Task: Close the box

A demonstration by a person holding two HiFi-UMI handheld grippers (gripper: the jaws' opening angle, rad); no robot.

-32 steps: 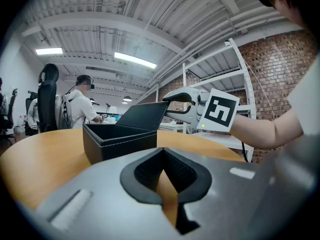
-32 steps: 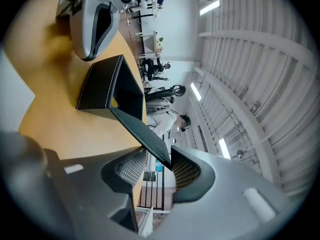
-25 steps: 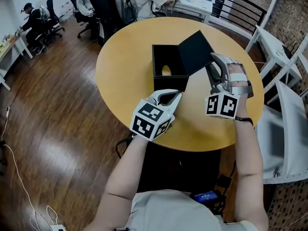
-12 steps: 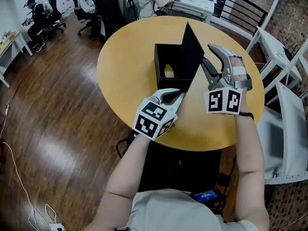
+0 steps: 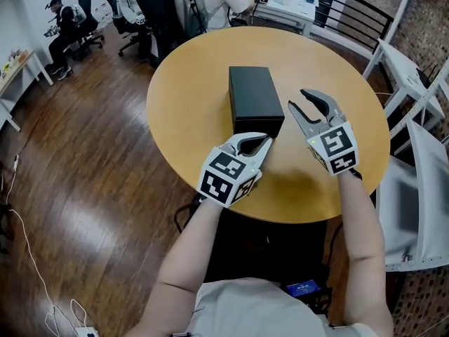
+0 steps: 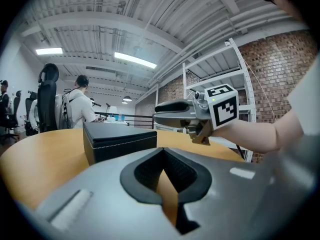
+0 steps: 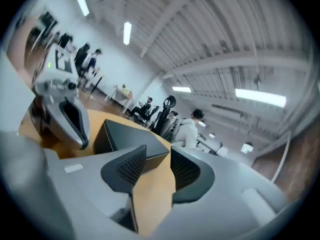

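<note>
**Open-plan office in a converted industrial building.** A polished wooden floor (image 5: 84, 188) carries a round worktop (image 5: 196, 111), white desks (image 5: 284, 5) and black swivel chairs (image 5: 151, 5). Several people (image 5: 62, 23) sit at the desks. Brick walls (image 6: 280, 49) enclose the room, with white metal shelving (image 6: 215, 74) against them. Strip lights (image 6: 134, 60) hang under an exposed ribbed ceiling (image 6: 150, 14).
</note>
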